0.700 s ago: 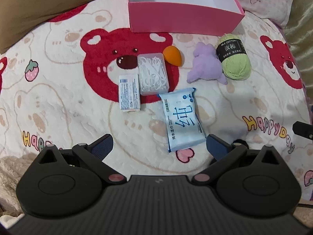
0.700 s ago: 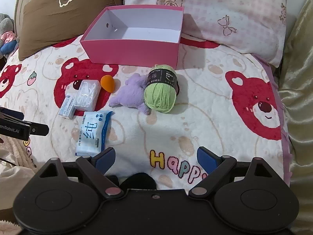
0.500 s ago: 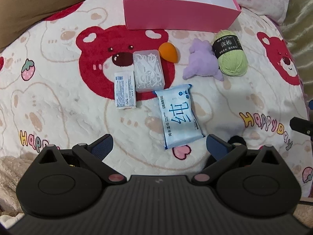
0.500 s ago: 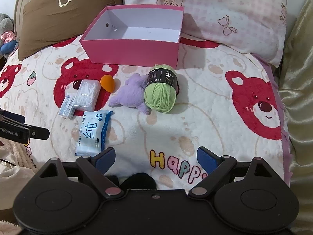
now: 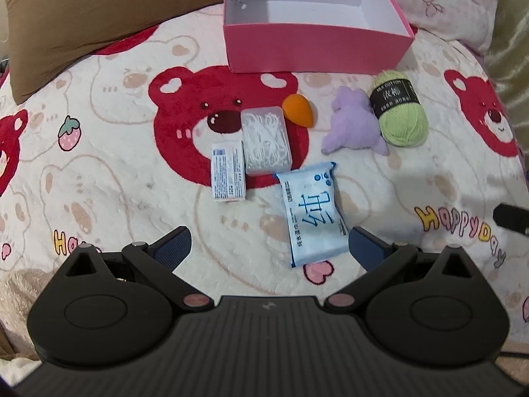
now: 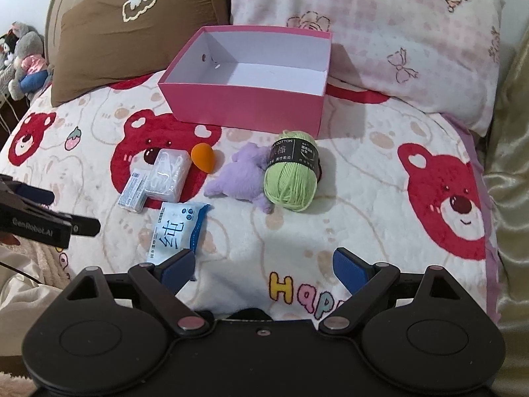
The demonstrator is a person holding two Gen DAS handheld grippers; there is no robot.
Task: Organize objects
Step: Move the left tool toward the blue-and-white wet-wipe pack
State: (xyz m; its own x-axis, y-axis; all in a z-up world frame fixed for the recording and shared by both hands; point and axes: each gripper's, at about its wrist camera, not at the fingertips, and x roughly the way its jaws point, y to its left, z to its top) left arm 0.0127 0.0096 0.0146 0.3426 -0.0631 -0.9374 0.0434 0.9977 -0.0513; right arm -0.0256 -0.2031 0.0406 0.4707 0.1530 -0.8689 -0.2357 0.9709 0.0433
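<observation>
pink box (image 6: 244, 107) on bed (image 6: 363, 205) empty; nothing packed yet. yarn (image 6: 291, 178), plush (image 6: 241, 178), sponge (image 6: 202, 157), floss case (image 6: 168, 173), carton (image 6: 134, 192), wipes (image 6: 177, 231) loose in front. left tongs (image 5: 269, 243), right tongs (image 6: 264, 268) both apart, empty.

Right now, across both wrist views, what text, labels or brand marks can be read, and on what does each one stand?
"MILK COTTON": black band of the green yarn ball; the Chinese characters under it are too blurred.
"纯": large blue character on the wet wipes pack; the smaller lines are unreadable.
"HAPPYDAY": coloured letters printed on the bear blanket.
"GenRobot.AI": side of the left gripper.
White carton: print too small to read.
</observation>
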